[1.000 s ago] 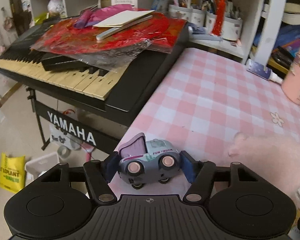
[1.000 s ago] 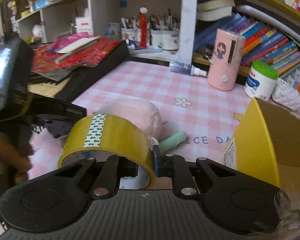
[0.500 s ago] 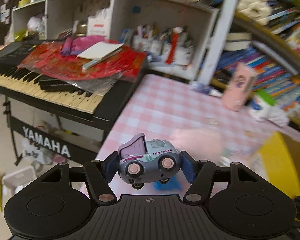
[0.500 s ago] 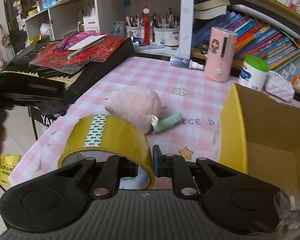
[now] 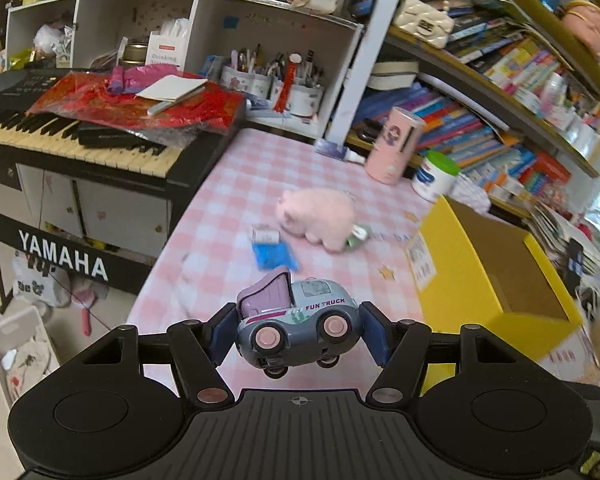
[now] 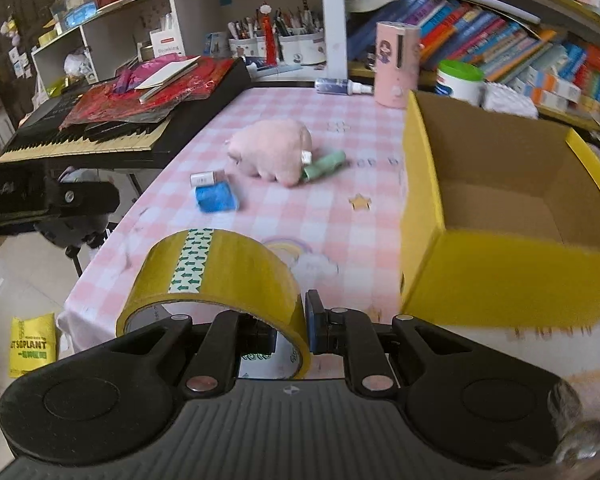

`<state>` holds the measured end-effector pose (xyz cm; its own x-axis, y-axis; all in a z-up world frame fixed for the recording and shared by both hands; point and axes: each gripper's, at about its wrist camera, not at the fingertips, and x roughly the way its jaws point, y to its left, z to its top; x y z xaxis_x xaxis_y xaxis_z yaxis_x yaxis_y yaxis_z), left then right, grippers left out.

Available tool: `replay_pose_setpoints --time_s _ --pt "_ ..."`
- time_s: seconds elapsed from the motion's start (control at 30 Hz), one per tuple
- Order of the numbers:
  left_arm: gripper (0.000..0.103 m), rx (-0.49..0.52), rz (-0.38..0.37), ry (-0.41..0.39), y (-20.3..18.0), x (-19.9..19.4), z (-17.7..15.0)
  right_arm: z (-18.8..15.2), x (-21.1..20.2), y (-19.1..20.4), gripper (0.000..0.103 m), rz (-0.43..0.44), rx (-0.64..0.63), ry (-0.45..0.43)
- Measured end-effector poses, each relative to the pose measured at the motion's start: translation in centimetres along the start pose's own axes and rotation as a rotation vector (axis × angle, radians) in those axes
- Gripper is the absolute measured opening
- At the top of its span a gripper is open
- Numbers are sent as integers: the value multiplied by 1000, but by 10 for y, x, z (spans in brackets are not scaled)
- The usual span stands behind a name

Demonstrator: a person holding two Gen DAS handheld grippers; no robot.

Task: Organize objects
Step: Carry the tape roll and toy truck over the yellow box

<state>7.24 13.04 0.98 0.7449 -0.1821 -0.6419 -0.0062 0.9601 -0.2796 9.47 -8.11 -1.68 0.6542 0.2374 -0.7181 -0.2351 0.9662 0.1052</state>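
My left gripper point(image 5: 298, 330) is shut on a grey-blue toy truck point(image 5: 298, 322) with pink wheels, held above the near table edge. My right gripper point(image 6: 292, 328) is shut on the wall of a yellow tape roll point(image 6: 216, 276), held above the table's front edge. An open yellow cardboard box point(image 6: 500, 272) stands on the right; it also shows in the left wrist view point(image 5: 480, 264). On the pink checked table lie a pink plush pig point(image 6: 274, 150), a green tube point(image 6: 324, 164), a blue packet point(image 6: 216, 198) and a small white box point(image 6: 207, 178).
A Yamaha keyboard point(image 5: 80, 136) with red bags on it stands left of the table. At the back are a pink bottle point(image 6: 396, 64), a green-lidded tub point(image 6: 458, 82), a spray bottle point(image 6: 340, 87), pen cups and bookshelves. The left gripper's body point(image 6: 40, 196) shows at the left.
Both grippers have pulled back and risen from the table with their objects still held. The left view has swung right, so the plush, blue packet and yellow box now show.
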Motion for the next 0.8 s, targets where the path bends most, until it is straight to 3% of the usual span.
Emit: replay_pose_setpoints --time_s 0.27,0.43,0.6,0.8 --pt "64 26 -87 62 -10 -30 -40 -54 -47 4 13 -59 72 -9" --pt "64 96 -166 107 -33 -33 -56 -86 -75 -3 13 -114 130 -13" --pt "64 184 -226 124 -57 -37 -66 -106 -94 -20 13 -169 228 -19" --pt "64 217 -285 133 -82 -35 -71 -115 -109 -32 13 -217 267 -32"
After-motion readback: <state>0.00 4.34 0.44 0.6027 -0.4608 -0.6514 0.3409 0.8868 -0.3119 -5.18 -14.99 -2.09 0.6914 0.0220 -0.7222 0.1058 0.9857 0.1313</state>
